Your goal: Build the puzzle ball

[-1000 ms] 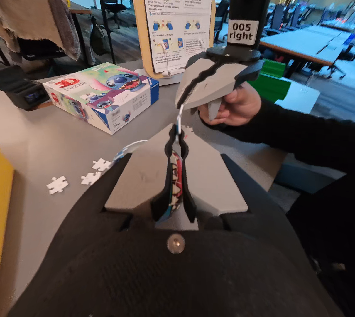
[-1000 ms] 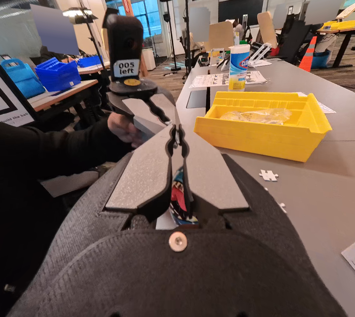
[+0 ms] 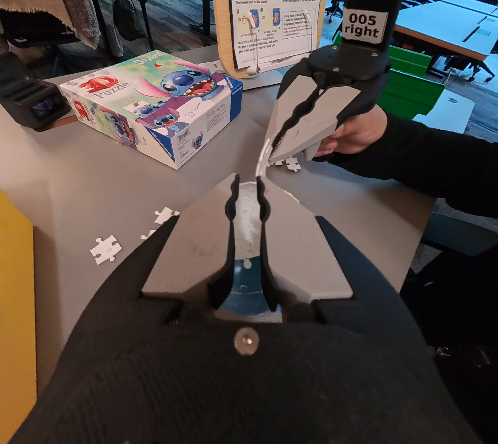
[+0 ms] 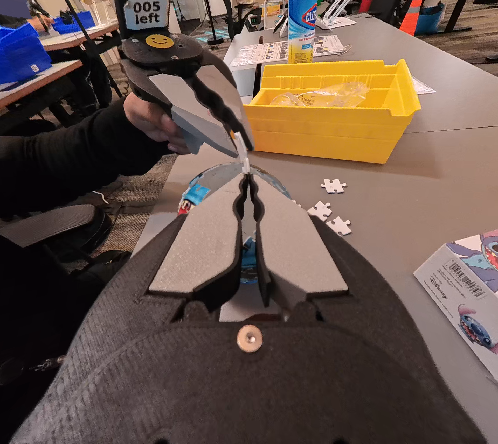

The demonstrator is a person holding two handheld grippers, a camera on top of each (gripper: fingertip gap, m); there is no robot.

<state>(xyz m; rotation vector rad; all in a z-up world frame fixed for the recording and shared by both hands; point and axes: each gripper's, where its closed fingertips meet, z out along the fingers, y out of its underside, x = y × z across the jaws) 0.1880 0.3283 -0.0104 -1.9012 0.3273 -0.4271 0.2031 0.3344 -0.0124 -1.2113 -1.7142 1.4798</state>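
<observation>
Left gripper (image 3: pixel 246 179), right gripper (image 4: pixel 247 180): fingers (image 4: pixel 204 237) tight on one strip (image 4: pixel 244 159); three loose pieces (image 4: pixel 333 185).

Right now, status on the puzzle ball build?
Left tongs and right tongs both shut on part-built puzzle ball. Loose puzzle pieces on table. Nothing blocking.

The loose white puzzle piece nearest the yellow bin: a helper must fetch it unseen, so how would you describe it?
On the grey table, find the yellow plastic bin. Three white jigsaw pieces lie face down in front of it; take the loose white puzzle piece closest to the bin. It lies apart, while the other two pieces sit close together, nearer the printed puzzle box.
</observation>
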